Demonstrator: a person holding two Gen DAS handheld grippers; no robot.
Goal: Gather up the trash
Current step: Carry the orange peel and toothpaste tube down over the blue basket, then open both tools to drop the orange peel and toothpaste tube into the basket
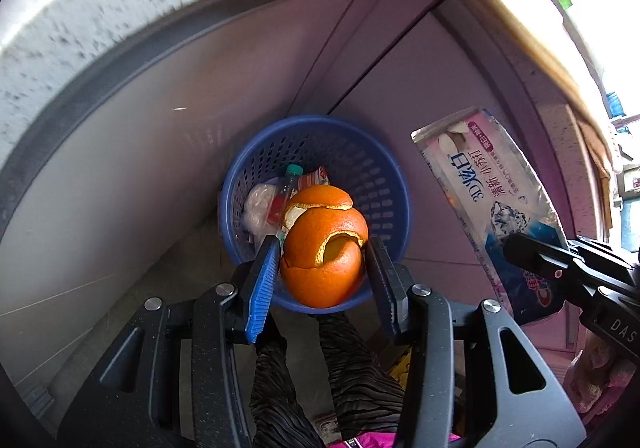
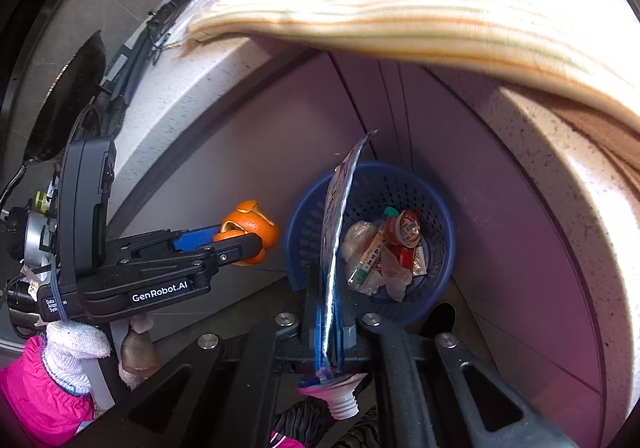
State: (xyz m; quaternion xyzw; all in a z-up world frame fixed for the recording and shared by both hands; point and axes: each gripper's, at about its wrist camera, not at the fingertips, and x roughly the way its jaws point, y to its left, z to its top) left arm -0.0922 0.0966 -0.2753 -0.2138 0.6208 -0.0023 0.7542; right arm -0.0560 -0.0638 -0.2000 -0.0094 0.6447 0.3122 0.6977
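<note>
My left gripper (image 1: 322,252) is shut on a ball of orange peel (image 1: 324,260), held just above the near rim of a blue perforated basket (image 1: 372,164) on the floor. In the right wrist view the orange peel (image 2: 252,226) and the left gripper (image 2: 240,242) hang left of the blue basket (image 2: 436,208). My right gripper (image 2: 330,312) is shut on a flattened toothpaste tube (image 2: 336,216), seen edge-on, its white neck near the camera. That toothpaste tube (image 1: 492,200) stands right of the basket in the left wrist view. Wrappers and a small tube (image 2: 384,248) lie inside the basket.
A speckled stone counter edge (image 2: 560,152) curves over the basket, with a striped cloth (image 2: 400,0) hanging above. Pale cabinet doors (image 1: 160,136) stand behind the basket. A gloved hand with a pink sleeve (image 2: 48,380) holds the left gripper. The person's dark patterned trousers (image 1: 320,376) are below.
</note>
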